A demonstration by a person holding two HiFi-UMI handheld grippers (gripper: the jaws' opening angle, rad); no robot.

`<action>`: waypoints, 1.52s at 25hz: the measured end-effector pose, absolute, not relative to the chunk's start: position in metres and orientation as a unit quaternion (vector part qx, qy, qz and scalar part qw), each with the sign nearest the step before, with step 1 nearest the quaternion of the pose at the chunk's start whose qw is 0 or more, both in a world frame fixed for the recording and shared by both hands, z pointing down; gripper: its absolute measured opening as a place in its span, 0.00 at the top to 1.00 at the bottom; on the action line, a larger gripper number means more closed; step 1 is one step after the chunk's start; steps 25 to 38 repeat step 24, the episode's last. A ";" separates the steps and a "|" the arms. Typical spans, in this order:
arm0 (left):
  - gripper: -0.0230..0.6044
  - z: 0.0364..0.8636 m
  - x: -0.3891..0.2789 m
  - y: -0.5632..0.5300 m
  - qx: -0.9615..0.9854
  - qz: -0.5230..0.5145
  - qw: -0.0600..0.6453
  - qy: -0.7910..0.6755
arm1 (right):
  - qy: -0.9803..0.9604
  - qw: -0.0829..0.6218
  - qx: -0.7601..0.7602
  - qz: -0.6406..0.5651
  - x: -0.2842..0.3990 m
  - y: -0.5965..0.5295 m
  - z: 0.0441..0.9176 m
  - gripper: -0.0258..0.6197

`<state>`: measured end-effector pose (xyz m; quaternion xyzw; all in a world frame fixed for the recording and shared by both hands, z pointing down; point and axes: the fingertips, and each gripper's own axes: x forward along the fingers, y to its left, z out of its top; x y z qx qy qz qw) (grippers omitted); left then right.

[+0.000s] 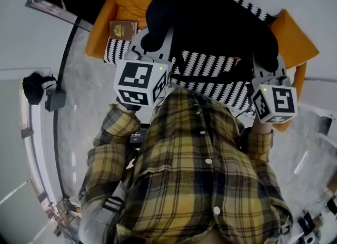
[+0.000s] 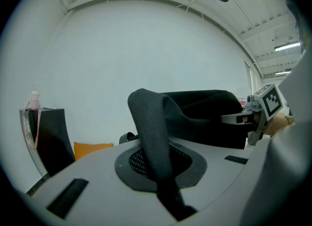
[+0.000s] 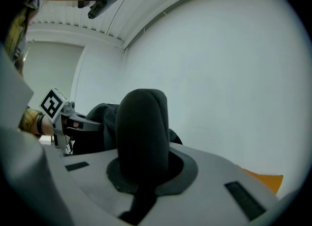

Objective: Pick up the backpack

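The black backpack (image 1: 210, 22) hangs in front of me, over an orange seat, held up by its two shoulder straps. My left gripper (image 1: 156, 39) is shut on one black strap (image 2: 153, 132), which loops up out of its jaws; in the left gripper view the pack's body (image 2: 204, 115) lies beyond. My right gripper (image 1: 265, 63) is shut on the other padded strap (image 3: 141, 132), which bulges above its closed jaws. Each gripper view shows the other gripper beside the pack: the right gripper (image 2: 263, 105) and the left gripper (image 3: 58, 110).
Below the pack is an orange armchair (image 1: 297, 40) with a black-and-white striped cushion (image 1: 210, 67). A small brown book (image 1: 122, 29) lies on its left side. A black object (image 1: 34, 88) sits at the left by a curved rail. My plaid-shirted body fills the lower frame.
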<state>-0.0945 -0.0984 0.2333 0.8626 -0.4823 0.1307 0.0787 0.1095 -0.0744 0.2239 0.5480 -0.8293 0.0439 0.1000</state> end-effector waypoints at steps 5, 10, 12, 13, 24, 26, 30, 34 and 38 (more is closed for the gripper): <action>0.91 0.232 -0.094 -0.100 0.863 0.132 0.078 -0.482 | -0.830 0.100 0.547 0.047 0.109 -0.076 0.224 0.92; 0.91 0.232 -0.097 -0.102 0.862 0.133 0.079 -0.482 | -0.830 0.101 0.547 0.049 0.107 -0.079 0.224 0.92; 0.91 0.231 -0.098 -0.104 0.862 0.133 0.079 -0.482 | -0.830 0.102 0.547 0.049 0.106 -0.081 0.223 0.92; 0.91 0.231 -0.099 -0.105 0.862 0.132 0.080 -0.483 | -0.830 0.102 0.547 0.049 0.106 -0.082 0.223 0.92; 0.91 0.233 -0.098 -0.104 0.862 0.132 0.077 -0.484 | -0.829 0.100 0.547 0.051 0.106 -0.080 0.226 0.92; 0.91 0.233 -0.098 -0.104 0.862 0.132 0.077 -0.484 | -0.829 0.100 0.547 0.051 0.106 -0.080 0.226 0.92; 0.91 0.233 -0.098 -0.104 0.862 0.132 0.077 -0.484 | -0.829 0.100 0.547 0.051 0.106 -0.080 0.226 0.92; 0.91 0.233 -0.098 -0.104 0.862 0.132 0.077 -0.484 | -0.829 0.100 0.547 0.051 0.106 -0.080 0.226 0.92; 0.91 0.233 -0.098 -0.104 0.862 0.132 0.077 -0.484 | -0.829 0.100 0.547 0.051 0.106 -0.080 0.226 0.92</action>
